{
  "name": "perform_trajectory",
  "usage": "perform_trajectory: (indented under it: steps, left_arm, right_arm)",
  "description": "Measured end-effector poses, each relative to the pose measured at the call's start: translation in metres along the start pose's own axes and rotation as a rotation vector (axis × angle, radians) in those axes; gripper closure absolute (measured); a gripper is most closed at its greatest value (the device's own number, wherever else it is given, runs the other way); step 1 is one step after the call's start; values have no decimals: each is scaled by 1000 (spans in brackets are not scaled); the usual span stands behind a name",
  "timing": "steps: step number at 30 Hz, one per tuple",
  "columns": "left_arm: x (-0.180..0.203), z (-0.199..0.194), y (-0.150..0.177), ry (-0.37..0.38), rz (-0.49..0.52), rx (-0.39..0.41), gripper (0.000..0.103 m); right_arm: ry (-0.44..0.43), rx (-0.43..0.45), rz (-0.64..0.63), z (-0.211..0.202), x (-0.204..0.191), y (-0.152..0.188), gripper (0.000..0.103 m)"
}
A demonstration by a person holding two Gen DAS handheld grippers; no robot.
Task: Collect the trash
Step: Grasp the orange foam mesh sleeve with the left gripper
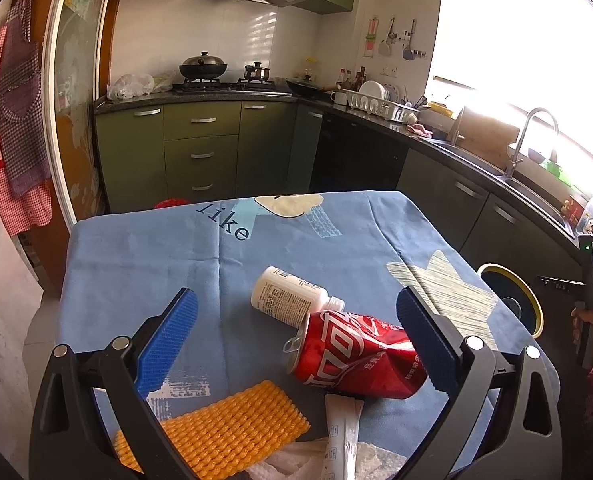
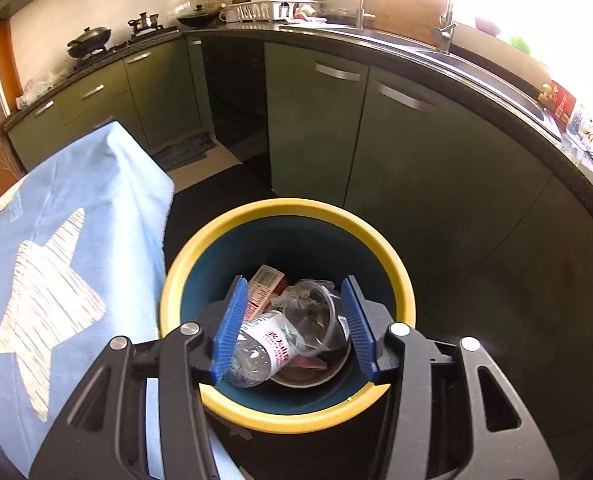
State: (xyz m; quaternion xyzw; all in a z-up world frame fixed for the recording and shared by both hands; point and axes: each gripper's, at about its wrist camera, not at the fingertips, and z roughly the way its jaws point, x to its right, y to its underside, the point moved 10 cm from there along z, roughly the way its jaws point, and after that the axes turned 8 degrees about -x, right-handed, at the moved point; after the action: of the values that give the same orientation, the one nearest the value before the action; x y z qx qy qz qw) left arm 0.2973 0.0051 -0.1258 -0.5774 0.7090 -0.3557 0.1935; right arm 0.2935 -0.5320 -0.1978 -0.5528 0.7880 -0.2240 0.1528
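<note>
Left gripper (image 1: 296, 332) hung wide open over blue tablecloth (image 1: 136, 260), holding nothing. Crushed red cola can (image 1: 356, 352) lay on its side between its fingers, white bottle (image 1: 292, 298) touching can's far end. Orange mesh sleeve (image 1: 224, 428) and white sachet (image 1: 342, 436) lay nearer camera.

Right gripper (image 2: 294, 326) hovered open and empty above yellow-rimmed bin (image 2: 396, 272) beside table. Inside bin: plastic water bottle (image 2: 264, 348), clear cup (image 2: 316, 312), small carton (image 2: 262, 284).

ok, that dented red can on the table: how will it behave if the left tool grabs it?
The red can is already crumpled, so it will probably give under squeeze rather than hold shape. It looks empty, likely light. Lying on its side against the white bottle, it may roll or nudge that bottle.
</note>
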Motion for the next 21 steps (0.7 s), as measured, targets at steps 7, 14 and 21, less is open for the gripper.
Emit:
perform_trajectory:
  steps: [7,14,21]
  left_arm:
    - [7,-5,16,117,174,-153,5]
    - [3,6,66,228,421,-343,5]
    - [-28,23,81,320,400,-417,12]
  right_arm:
    - [-44,-24,-4,4,-7,9,52]
    - [-58,-43,-34,6,-20,14,51]
    - [-54,-52,-82,4,-41,17,50]
